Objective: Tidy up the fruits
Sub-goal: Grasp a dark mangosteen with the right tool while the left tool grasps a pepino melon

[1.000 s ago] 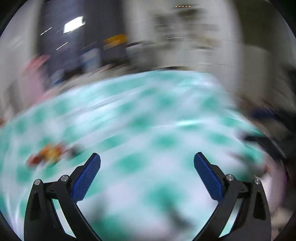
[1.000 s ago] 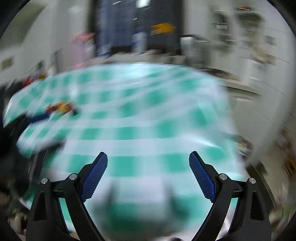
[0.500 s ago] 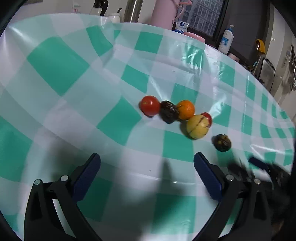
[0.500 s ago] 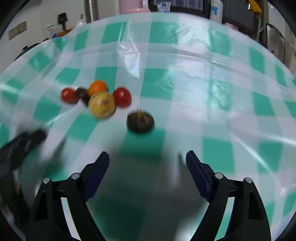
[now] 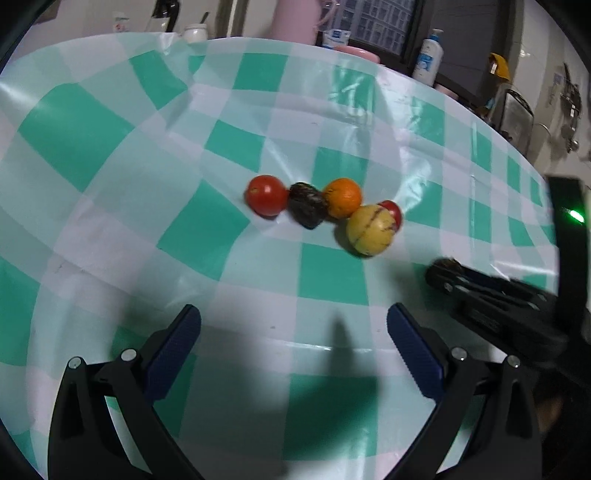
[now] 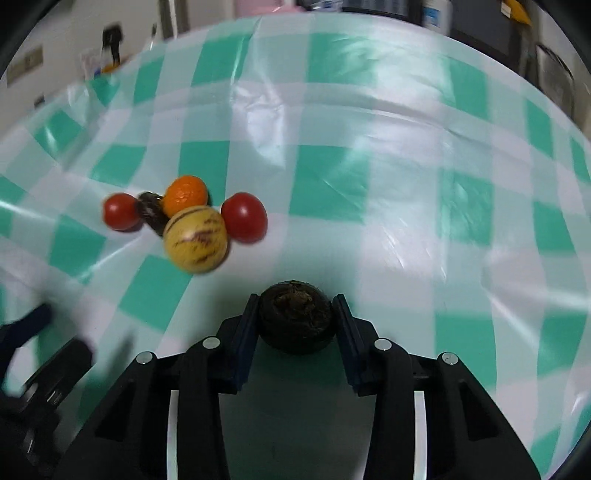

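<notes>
Wide green-and-white checked tablecloth (image 5: 110,122) here, and plenty of bare cloth on the left side of the table, nothing on it from the near edge out to the fruit. Along the far edge stand a small white jar (image 5: 194,32), a pink flask (image 5: 295,18) and a white pump bottle (image 5: 428,57), all well apart from the fruit.

Left gripper (image 5: 293,332) hangs over bare cloth, blue pads spread wide, nothing between them, touching nothing.

Mid-table, the cluster: a red tomato (image 5: 266,199) on the left, touching a dark wrinkled fruit (image 5: 307,209), then an orange (image 5: 342,197), a yellow striped fruit (image 5: 370,230) nearest the camera, and a second red tomato (image 5: 391,213) tucked just behind it. They sit packed together, with open cloth all round.

Off to the right, set apart from the cluster, the right gripper (image 6: 295,317) has its jaws just drawn in, and there it is: both blue pads (image 6: 246,332) press the sides of a dark round fruit (image 6: 294,317), which sits on the cloth. From the left wrist view the right gripper (image 5: 441,275) comes in from the right edge, its tip covering most of that fruit. To the right of it, bare checks run out to the table's edge.
</notes>
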The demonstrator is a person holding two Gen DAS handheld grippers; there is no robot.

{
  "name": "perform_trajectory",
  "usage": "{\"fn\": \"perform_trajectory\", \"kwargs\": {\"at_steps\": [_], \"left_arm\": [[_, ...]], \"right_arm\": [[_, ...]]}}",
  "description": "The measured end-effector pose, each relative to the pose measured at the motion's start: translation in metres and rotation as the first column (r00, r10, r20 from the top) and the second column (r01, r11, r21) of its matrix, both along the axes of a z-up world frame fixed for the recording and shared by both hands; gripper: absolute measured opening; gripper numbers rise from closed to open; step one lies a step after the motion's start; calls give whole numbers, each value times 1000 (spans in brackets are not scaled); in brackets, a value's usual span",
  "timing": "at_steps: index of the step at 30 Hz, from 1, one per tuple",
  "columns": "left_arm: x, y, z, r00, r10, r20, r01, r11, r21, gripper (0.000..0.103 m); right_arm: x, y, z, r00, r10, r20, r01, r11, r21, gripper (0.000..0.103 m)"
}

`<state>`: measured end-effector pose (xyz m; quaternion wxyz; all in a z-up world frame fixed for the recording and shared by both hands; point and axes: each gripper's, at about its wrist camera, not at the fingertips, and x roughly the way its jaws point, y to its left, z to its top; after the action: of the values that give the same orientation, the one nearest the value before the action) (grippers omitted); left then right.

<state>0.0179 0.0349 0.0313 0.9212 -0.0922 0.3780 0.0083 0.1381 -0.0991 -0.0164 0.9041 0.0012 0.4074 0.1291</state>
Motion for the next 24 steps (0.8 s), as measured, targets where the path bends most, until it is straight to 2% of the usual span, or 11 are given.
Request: {"fn": "perform_trajectory", "kwargs": {"at_steps": [3,5,8,10,14,15,17,20,22,24], "left_arm": [[8,-10,-3,999,-47,-23,46,998,-50,101],[15,-19,-4,997,-68,-31,65,995,-70,101],[38,-41,-5,996,-76,-42,75,997,-19,101],[59,-52,-5,997,-59,-47,60,998,20,101],[99,-64,-13,996,-20,-88,25,998,64,80],[107,-65,-15,994,-18,-107,24,998,63,70],[116,-65,-17,993,-12,-114,18,999,48,65],[113,-60,-15,995,-13,-101,15,1000,21,44],[102,-55,-15,995,-27,-92,27,1000,-4,44],[87,-54,-12,996,-30,-79,31,999,14,44]], "right_arm": [[-28,-32,0,997,-69,20,67,994,85,40],[-43,-58,-2,994,-107,5,104,976,194,40],[-57,-82,-2,990,-140,14,129,945,301,40],[-53,-81,1,989,-145,14,133,942,308,40],[-57,-81,1,991,-130,9,121,941,317,40],[-53,-80,0,992,-128,-1,121,938,326,40],[-51,-82,-2,992,-128,-11,124,933,337,40],[-52,-81,-3,993,-118,-10,115,934,338,40],[-54,-81,-3,993,-114,-8,110,934,340,40],[-55,-82,-3,994,-112,-5,107,933,343,40]]}}
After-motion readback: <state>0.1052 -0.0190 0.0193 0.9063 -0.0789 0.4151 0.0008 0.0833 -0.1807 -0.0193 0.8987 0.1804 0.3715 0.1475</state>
